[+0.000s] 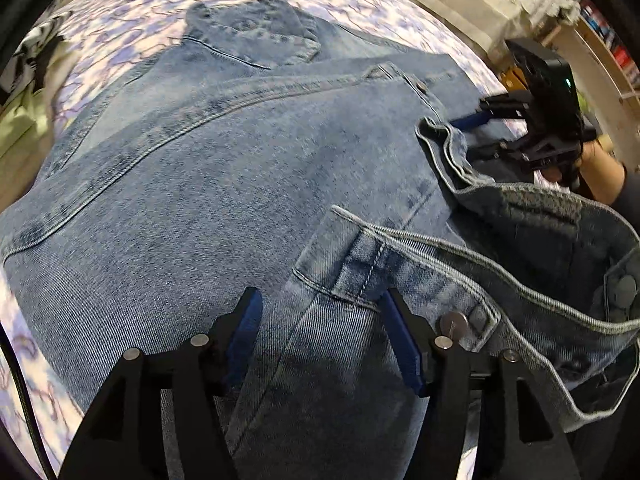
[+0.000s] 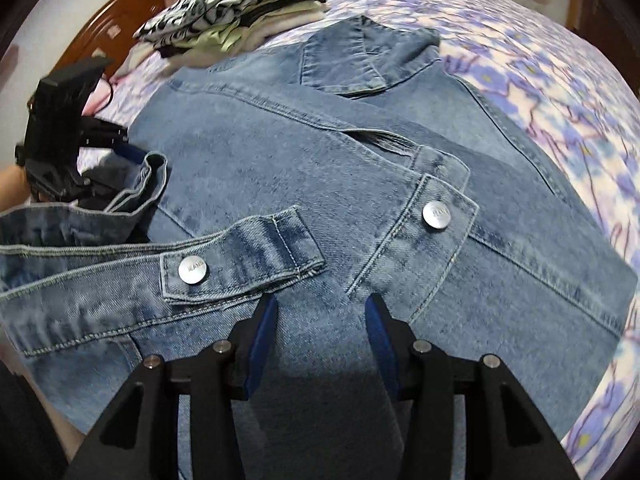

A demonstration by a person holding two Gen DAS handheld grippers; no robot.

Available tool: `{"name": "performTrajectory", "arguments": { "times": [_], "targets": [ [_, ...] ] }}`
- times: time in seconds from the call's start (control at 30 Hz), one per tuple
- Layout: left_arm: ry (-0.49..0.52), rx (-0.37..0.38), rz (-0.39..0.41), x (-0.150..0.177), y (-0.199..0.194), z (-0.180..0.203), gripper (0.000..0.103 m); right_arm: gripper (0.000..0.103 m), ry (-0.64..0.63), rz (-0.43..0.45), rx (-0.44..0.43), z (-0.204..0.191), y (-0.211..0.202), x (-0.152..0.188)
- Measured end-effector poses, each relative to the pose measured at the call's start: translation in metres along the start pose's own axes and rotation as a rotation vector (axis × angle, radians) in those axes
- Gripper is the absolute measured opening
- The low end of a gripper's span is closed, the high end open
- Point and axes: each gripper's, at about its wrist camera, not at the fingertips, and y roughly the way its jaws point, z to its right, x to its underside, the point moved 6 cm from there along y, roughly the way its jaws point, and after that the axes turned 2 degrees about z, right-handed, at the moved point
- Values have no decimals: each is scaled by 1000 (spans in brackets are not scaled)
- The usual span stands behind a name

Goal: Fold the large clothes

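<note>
A blue denim jacket [image 1: 224, 168] lies spread on a bed with a purple flowered sheet [image 1: 132, 12], collar [image 2: 360, 60] at the far end. A cuff with a metal button [image 2: 436, 215] is folded onto the body. The hem band with its button [image 2: 193, 269] lies rumpled on the near side. My left gripper [image 1: 322, 320] hangs open over the denim by the hem band [image 1: 400, 264], its pads not pressing the cloth. My right gripper [image 2: 320, 320] is open too, just above the fabric between the two buttons. Each gripper shows in the other's view at the jacket's edge.
A stack of folded clothes [image 2: 232, 8] sits at the far left of the bed, by a wooden headboard [image 2: 100, 40]. A shelf with books [image 1: 608, 40] stands beyond the bed. A person's hand [image 1: 600, 172] holds the right gripper's handle.
</note>
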Motion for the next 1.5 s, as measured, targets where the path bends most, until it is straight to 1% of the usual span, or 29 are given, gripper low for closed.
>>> {"name": "performTrajectory", "arguments": {
  "times": [0.07,0.2,0.23,0.33,0.4,0.47,0.5,0.53,0.57,0.6,0.63,0.67,0.7,0.77,0.83,0.9,1.0,1.13,1.23,1.33,1.37,1.4,1.43,1.47,1.5],
  "targets": [
    [34,12,-34,1,1,3,64,48,-15,-15,-5,1,1,0],
    [112,18,-92,6,5,12,64,55,-60,-45,-29,-3,3,-2],
    [141,7,-105,8,6,16,64,55,-71,-49,-26,-5,3,-2],
    [214,-62,-129,12,12,25,64,55,-93,-66,-9,-6,6,-3],
    [235,-110,-137,14,16,29,63,53,-96,-79,27,-8,9,-4],
    [247,-143,-131,17,15,34,52,48,-105,-81,55,-14,8,-3],
    [239,-152,-128,17,14,36,42,42,-127,-80,87,-18,6,-3],
    [230,-157,-123,18,12,37,31,33,-141,-82,109,-21,7,-2],
    [214,-163,-117,18,9,35,28,26,-160,-83,147,-24,5,-1],
    [190,-160,-114,19,6,33,23,16,-166,-80,180,-25,4,-1],
    [163,-155,-109,19,3,31,19,14,-157,-78,183,-25,2,-2],
    [148,-160,-105,21,-1,30,18,13,-138,-76,188,-24,0,0],
    [146,-171,-102,22,-4,30,15,11,-134,-68,200,-26,-3,0],
    [157,-231,-89,26,-10,33,10,10,-136,-59,231,-27,-7,2],
    [145,-294,-77,25,-16,37,9,9,-127,-36,264,-29,-16,4],
    [119,-355,-47,29,-27,40,8,5,-87,6,302,-30,-31,5],
    [59,-469,5,34,-52,40,5,5,6,76,361,-26,-62,10],
    [-56,-564,71,44,-95,42,4,5,146,176,402,-13,-106,16],
    [-121,-641,143,49,-129,34,4,5,244,269,441,1,-144,20],
    [-205,-736,238,48,-166,16,4,5,328,351,493,18,-171,21],
    [-251,-772,282,46,-181,6,4,5,368,389,515,26,-182,21],
    [-288,-791,313,40,-189,-5,4,5,412,422,535,35,-192,20],
    [-328,-793,349,36,-197,-16,4,5,442,443,546,41,-197,19],
    [-368,-761,386,28,-203,-27,4,3,491,479,539,52,-204,17],
    [-396,-747,400,22,-204,-35,4,1,531,508,521,62,-207,12]
  ]
}}
